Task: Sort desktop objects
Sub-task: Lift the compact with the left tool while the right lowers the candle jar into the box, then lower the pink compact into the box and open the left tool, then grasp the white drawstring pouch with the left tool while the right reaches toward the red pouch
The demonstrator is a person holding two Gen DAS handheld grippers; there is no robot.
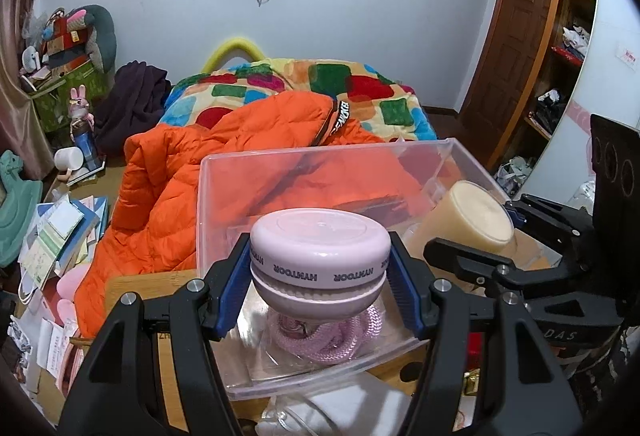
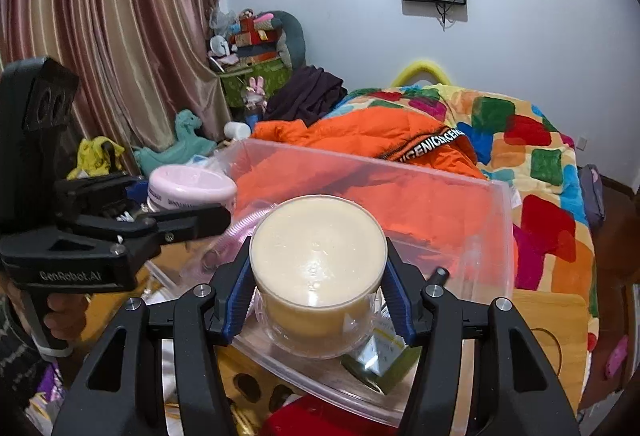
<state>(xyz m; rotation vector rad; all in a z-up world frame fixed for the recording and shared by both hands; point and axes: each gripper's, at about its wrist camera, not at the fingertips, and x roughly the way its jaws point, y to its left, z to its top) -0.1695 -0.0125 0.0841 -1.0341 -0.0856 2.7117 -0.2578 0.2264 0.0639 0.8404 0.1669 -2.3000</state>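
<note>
My left gripper [image 1: 319,278] is shut on a round pink HYMTOOR device [image 1: 320,248] with a pink cord [image 1: 328,340] hanging beneath it, held over the left part of a clear plastic bin [image 1: 224,171]. My right gripper [image 2: 318,296] is shut on a clear jar with a cream lid [image 2: 318,248], held over the bin [image 2: 492,220] near its front. The jar [image 1: 468,213] and right gripper [image 1: 500,256] show at the right of the left wrist view. The pink device [image 2: 192,187] and left gripper [image 2: 176,220] show at the left of the right wrist view.
The bin sits on a wooden desk [image 2: 552,320] against a bed with an orange jacket [image 1: 192,171] and a patterned blanket [image 2: 532,155]. A green-labelled bottle [image 2: 380,360] lies in the bin. Books [image 1: 64,232] and clutter lie left; a red object [image 2: 320,420] is near the front.
</note>
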